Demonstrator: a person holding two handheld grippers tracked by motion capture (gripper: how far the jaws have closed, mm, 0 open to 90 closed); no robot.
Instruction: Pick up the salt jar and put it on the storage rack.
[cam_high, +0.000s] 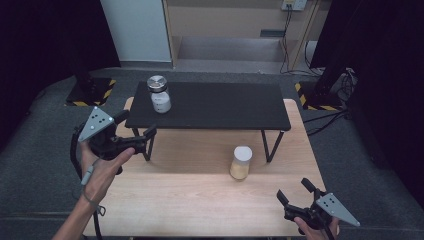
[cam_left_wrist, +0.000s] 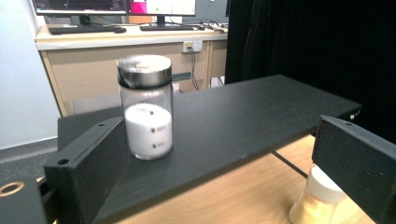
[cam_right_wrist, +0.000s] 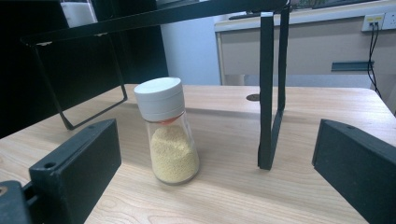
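The left gripper is held above the surface's left edge, the person's left hand wrapped under it with the forearm rising from the bottom edge. Its fingers are spread apart and grasp nothing, aimed at the glass jar of white powder, which stands upright on the left end of the black shelf. The right gripper sits low at the surface's near right corner, fingers likewise released, pointing at the white-capped jar of yellow grains, which stands on the surface just in front of the shelf's right leg.
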